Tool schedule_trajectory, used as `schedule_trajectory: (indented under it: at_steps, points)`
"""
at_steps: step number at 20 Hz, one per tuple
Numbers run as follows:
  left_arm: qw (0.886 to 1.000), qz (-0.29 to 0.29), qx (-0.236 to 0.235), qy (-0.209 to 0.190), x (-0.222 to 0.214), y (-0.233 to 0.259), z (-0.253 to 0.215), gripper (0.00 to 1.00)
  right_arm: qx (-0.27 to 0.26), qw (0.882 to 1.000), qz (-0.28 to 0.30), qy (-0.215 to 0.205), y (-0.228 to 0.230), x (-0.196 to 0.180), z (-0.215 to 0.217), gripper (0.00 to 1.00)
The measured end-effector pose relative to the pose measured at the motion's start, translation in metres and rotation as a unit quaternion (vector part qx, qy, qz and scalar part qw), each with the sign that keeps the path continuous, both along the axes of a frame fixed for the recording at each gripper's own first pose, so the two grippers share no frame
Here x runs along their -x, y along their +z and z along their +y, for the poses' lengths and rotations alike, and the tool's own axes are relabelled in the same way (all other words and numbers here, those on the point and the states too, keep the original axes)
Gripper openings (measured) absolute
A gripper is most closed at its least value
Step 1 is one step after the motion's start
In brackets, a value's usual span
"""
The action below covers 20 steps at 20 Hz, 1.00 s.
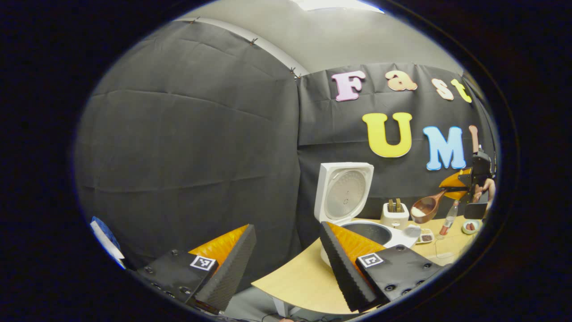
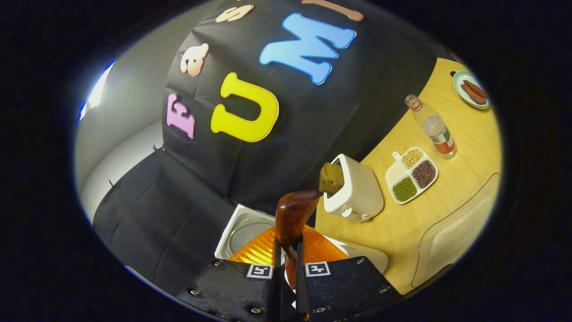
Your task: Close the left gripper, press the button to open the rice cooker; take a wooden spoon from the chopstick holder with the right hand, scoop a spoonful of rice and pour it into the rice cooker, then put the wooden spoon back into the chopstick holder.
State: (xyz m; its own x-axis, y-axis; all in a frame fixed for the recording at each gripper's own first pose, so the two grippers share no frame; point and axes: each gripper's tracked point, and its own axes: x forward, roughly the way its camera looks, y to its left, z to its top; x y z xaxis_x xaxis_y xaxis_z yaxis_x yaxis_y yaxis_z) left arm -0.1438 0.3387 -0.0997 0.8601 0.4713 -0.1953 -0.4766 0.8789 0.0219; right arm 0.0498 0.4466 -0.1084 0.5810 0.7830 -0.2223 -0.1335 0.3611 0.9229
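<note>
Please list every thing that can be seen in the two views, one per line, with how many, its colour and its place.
rice cooker: one, white, lid standing open, at the table's left end
wooden spoon: one, brown, holding white rice, raised right of the cooker, clamped in the right tool
chopstick holder: one, white, on the table beside the cooker
divided dish: one, white, with green, dark and pale grains, right of the holder
bottle: one, clear with a red label, behind the dish
small plate: one, pale green, with reddish pieces, far right
clear container: one, transparent, at the table's near edge
table: one, light wood
left tool: one, jaws apart, empty
right tool: one, closed on the spoon handle
</note>
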Motion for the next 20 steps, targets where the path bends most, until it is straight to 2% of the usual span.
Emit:
schedule_trajectory:
  at_steps: [8, 12, 17, 20]
  points:
    - [1.0, 0.002, -0.007, 0.024, 0.025, 0.003, 0.015, 0.99, 0.022, 0.998, -0.029, 0.054, -0.004, 0.007, 0.092, 0.12]
    - [0.999, 0.011, 0.001, 0.033, 0.033, -0.006, 0.018, 0.99, 0.059, 0.994, -0.05, 0.074, -0.023, 0.007, 0.129, 0.12]
    - [0.999, 0.019, 0.0, 0.042, 0.04, -0.01, 0.021, 0.99, 0.111, 0.985, -0.077, 0.107, -0.05, 0.014, 0.165, 0.12]
    - [0.998, 0.022, 0.003, 0.052, 0.041, -0.015, 0.027, 1.0, 0.157, 0.973, -0.117, 0.125, -0.061, 0.017, 0.176, 0.12]
